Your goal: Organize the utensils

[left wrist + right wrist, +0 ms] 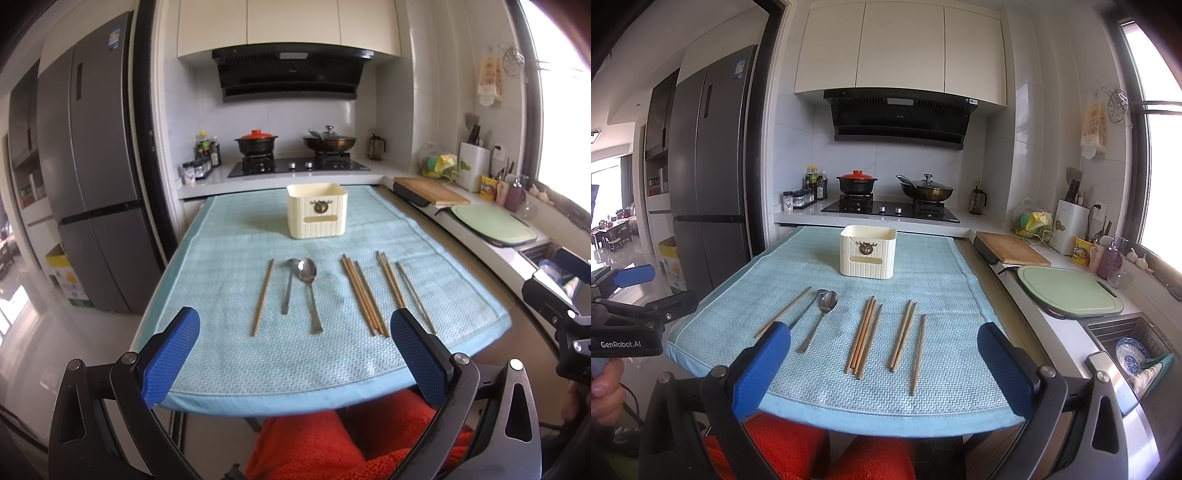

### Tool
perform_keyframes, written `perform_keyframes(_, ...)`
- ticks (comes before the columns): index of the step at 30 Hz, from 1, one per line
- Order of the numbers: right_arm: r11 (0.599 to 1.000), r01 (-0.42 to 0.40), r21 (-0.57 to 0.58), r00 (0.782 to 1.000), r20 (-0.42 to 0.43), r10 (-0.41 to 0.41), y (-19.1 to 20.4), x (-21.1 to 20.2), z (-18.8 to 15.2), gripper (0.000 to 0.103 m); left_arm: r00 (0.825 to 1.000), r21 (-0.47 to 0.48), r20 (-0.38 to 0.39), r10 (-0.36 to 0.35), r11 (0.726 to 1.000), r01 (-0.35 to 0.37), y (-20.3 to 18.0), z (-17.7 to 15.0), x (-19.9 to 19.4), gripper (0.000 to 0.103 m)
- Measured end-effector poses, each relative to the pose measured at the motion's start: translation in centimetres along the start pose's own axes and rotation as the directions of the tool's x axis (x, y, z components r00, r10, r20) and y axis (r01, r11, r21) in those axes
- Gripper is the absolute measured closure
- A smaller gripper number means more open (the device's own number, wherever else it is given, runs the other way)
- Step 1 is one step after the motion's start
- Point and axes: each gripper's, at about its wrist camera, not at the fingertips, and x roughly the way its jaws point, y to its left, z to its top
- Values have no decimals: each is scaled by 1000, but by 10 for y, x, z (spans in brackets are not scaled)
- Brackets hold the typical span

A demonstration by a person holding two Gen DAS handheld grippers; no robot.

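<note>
A cream utensil box (317,210) (868,252) stands at the far middle of a light blue mat (221,362) (945,391). On the mat lie a single wooden chopstick (262,297) (783,312), two metal spoons (307,275) (827,302), and several wooden chopsticks in groups (364,295) (863,338) (903,334). My left gripper (295,332) is open and empty above the mat's near edge. My right gripper (884,350) is open and empty, also at the near edge. Each gripper shows at the edge of the other's view.
Behind the table is a stove (890,212) with a red-lidded pot (855,182) and a wok (926,191). A wooden board (1012,248) and green board (1067,290) lie on the right counter by a sink (1126,343). A fridge (709,166) stands left.
</note>
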Motion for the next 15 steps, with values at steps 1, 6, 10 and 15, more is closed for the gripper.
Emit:
perform_keyframes(1,1000,0,1,1000,-1,0,0,0,0,0,1000,0,-1,0,1000,0,0,0,0,0)
perform_keyframes(6,1000,-3,1,1000,-8,3,0,3,-1,0,1000,2,-8,0,1000,0,-1,-1,1,0)
perform_keyframes(10,1000,-4,6,1000,-14,4,-2,5,1,0,1000,6,-10,2,1000,-2,-3,-1,1,0)
perform_keyframes(15,1000,-4,5,1000,-15,4,-3,5,1,0,1000,6,-14,1,1000,0,-4,-1,3,0)
